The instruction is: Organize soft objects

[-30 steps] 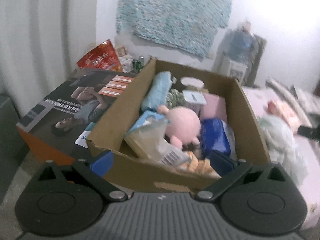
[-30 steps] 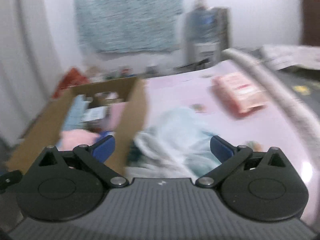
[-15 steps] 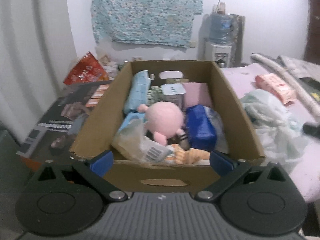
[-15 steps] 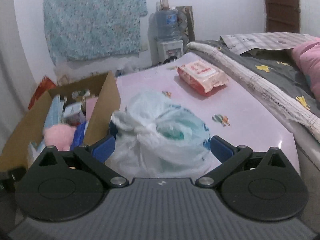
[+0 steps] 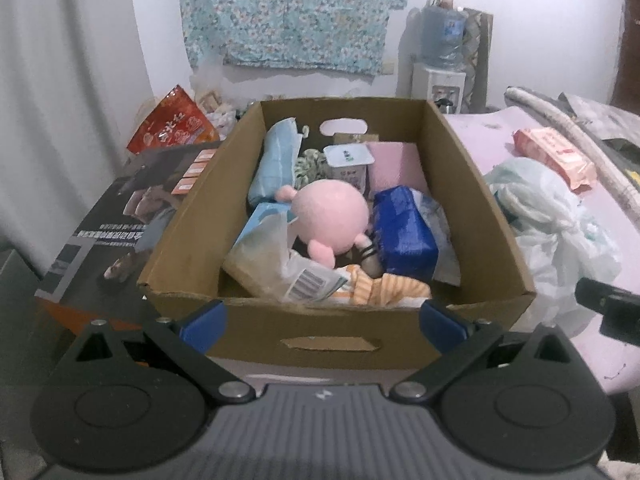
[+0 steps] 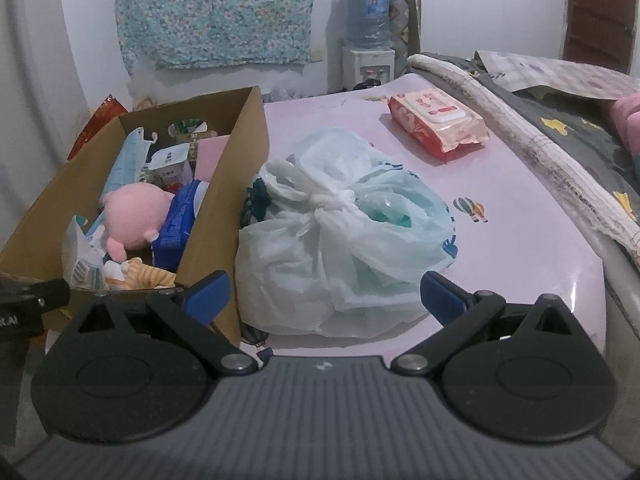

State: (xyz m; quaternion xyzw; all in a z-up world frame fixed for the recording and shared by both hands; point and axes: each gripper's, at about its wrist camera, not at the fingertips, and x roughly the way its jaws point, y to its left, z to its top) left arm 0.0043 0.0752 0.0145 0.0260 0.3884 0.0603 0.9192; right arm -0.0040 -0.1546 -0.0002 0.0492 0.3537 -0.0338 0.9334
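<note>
A cardboard box [image 5: 476, 200] holds several soft things: a pink plush toy [image 5: 332, 216], a blue pack [image 5: 402, 236], a light blue pack [image 5: 276, 160], an orange striped cloth [image 5: 384, 290]. The box also shows in the right wrist view [image 6: 240, 148], with the plush [image 6: 134, 216]. A knotted white plastic bag [image 6: 340, 236] lies on the pink surface right of the box; it also shows in the left wrist view [image 5: 552, 220]. My left gripper [image 5: 322, 322] is open and empty before the box's near wall. My right gripper [image 6: 324, 292] is open and empty, just before the bag.
A pink wet-wipes pack [image 6: 438, 124] lies farther back on the pink surface [image 6: 520, 248]. A rolled mat and bedding [image 6: 532, 136] lie at the right. A dark printed box [image 5: 116, 224] and a red bag [image 5: 172, 124] stand left of the cardboard box. A water dispenser [image 6: 368, 36] stands at the wall.
Both views have steadied and levelled. The left gripper now faces the box squarely from slightly farther back. The right gripper faces the knotted bag. Both stay open.
</note>
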